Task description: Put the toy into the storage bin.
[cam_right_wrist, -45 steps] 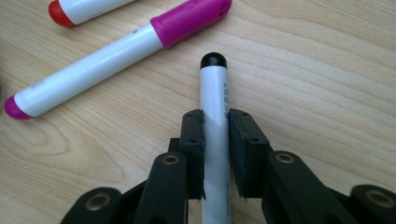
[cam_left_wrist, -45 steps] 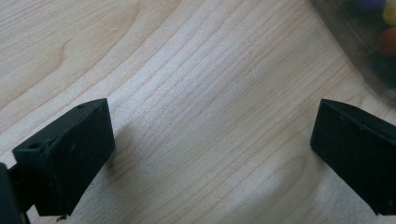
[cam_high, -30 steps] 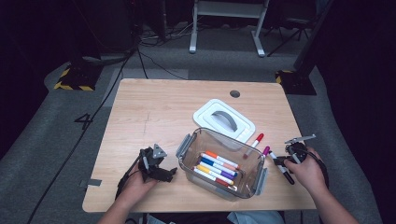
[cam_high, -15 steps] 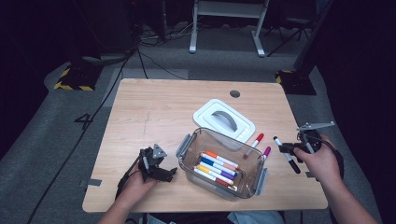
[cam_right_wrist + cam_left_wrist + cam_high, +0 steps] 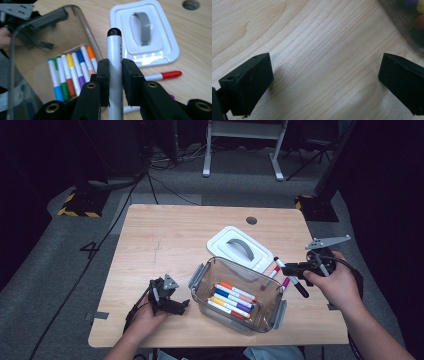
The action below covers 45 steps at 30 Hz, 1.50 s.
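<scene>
My right gripper [image 5: 296, 268] [image 5: 115, 68] is shut on a white marker with a black cap [image 5: 114, 50] and holds it above the table's right edge, right of the clear plastic box [image 5: 200, 276]. In the high view the marker [image 5: 301, 288] is slanted. Several coloured markers [image 5: 232, 299] [image 5: 72, 72] lie side by side in the box. A red-capped marker [image 5: 273, 272] [image 5: 165, 75] and a magenta one [image 5: 285, 284] lie on the table beside the box. My left gripper [image 5: 183, 305] [image 5: 324, 72] rests on the wood left of the box, open, with nothing between its jaws.
The box's white lid with a grey handle [image 5: 240, 249] [image 5: 143, 32] lies flat behind the box. A round cable hole [image 5: 251, 220] sits near the table's far edge. The wooden table [image 5: 170, 235] has bare room at its left and back.
My right hand has risen off the table with the black-capped marker in its jaws and drifted a little back and right. The left hand has stayed where it was.
</scene>
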{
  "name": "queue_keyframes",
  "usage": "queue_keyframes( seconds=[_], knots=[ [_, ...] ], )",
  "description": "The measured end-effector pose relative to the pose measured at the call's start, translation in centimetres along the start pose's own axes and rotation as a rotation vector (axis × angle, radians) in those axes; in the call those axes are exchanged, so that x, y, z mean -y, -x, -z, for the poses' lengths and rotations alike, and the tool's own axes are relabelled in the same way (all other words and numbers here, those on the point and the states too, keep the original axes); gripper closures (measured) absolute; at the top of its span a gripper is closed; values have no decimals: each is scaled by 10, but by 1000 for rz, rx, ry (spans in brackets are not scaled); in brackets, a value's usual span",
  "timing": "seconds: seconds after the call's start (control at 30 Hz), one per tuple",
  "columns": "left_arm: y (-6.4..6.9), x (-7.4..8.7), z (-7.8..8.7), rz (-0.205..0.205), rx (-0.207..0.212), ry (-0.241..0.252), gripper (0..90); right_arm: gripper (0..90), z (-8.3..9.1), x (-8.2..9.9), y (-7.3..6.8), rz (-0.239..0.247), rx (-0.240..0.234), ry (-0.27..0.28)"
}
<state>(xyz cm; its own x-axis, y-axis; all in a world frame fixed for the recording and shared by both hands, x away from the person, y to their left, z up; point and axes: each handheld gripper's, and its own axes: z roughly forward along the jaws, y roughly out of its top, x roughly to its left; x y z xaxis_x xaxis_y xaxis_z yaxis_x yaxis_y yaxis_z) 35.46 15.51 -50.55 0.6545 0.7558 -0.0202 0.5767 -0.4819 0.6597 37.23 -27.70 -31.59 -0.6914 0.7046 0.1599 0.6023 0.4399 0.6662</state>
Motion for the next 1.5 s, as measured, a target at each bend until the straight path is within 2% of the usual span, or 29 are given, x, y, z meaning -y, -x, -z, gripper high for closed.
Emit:
queue_keyframes(
  seconds=[0.07,0.23,0.27,0.33,0.47,0.5,0.63,0.67,0.7,0.87,0.9,0.93,1.13,1.2,1.33,1.5],
  knots=[
    [0,0,0,0,0,0,1,770,-1,-3,-3,6,-9,0],
    [0,0,0,0,0,0,1,770,-8,-21,-23,54,-74,-11],
    [0,0,0,0,-1,4,1,770,-14,-25,-31,68,-98,-23],
    [0,0,0,0,-1,4,1,770,-16,-27,-34,75,-109,-29],
    [0,0,0,0,-1,4,1,770,-32,-34,-50,113,-152,-65],
    [0,0,0,0,-1,4,1,770,-40,-36,-58,129,-172,-83],
    [0,0,0,1,-1,3,1,770,-54,-38,-67,147,-204,-111],
    [0,0,0,1,-1,3,1,770,-63,-38,-73,157,-228,-128],
    [0,0,0,0,-1,3,1,770,-63,-38,-73,157,-228,-128],
    [0,0,0,1,-1,3,1,770,-86,-37,-87,171,-286,-178],
    [0,0,0,1,-1,3,1,770,-94,-36,-92,175,-299,-204],
    [0,0,0,1,-1,3,1,770,-94,-36,-92,175,-299,-204],
    [0,0,0,3,0,2,1,770,-126,-30,-104,188,-333,-289],
    [0,0,0,4,0,2,1,770,-129,-29,-105,189,-335,-297],
    [0,0,0,4,0,2,1,769,-149,-21,-110,191,-351,-358],
    [0,0,0,7,-1,5,1,770,-164,-14,-113,192,-360,-406]
  ],
)
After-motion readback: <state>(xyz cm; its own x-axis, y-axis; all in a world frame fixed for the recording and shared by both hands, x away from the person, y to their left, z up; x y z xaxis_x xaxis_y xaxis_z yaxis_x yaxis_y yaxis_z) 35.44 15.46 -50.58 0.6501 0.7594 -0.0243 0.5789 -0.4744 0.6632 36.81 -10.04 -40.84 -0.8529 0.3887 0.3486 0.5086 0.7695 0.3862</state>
